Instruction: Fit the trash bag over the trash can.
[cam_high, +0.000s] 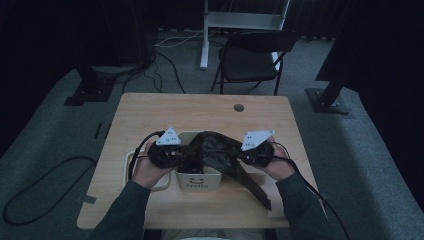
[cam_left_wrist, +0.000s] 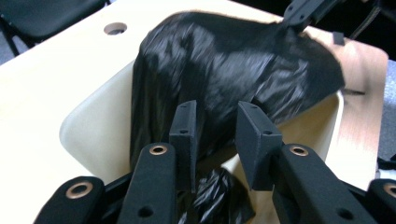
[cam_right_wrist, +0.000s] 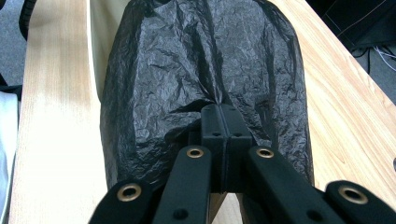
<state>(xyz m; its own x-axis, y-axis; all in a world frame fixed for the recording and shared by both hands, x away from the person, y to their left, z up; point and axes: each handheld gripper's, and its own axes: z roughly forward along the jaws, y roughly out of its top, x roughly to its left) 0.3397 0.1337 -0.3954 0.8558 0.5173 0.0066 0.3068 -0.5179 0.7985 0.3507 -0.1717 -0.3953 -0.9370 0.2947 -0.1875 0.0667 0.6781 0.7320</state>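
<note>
Bag (cam_right_wrist: 205, 70) draping over bin (cam_left_wrist: 93, 126), lining unfinished; right gripper (cam_right_wrist: 225, 122) pinching bag; left gripper (cam_left_wrist: 215, 126) gaping partway, gripping nothing.

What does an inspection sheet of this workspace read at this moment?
Surface: wooden table, with a round hole near the far edge.
Job's things: black bag draped over a cream bin; one end hangs over the near right side.
Clutter: nothing seen.
Grippers: left gripper open, jaws apart by the bag, pads not pressing it; right gripper shut on the bag's film.
Cables: a cable trails from each gripper; loose cables on the floor.
Surroundings: folding chair, white stand, grey carpet, dark room.
</note>
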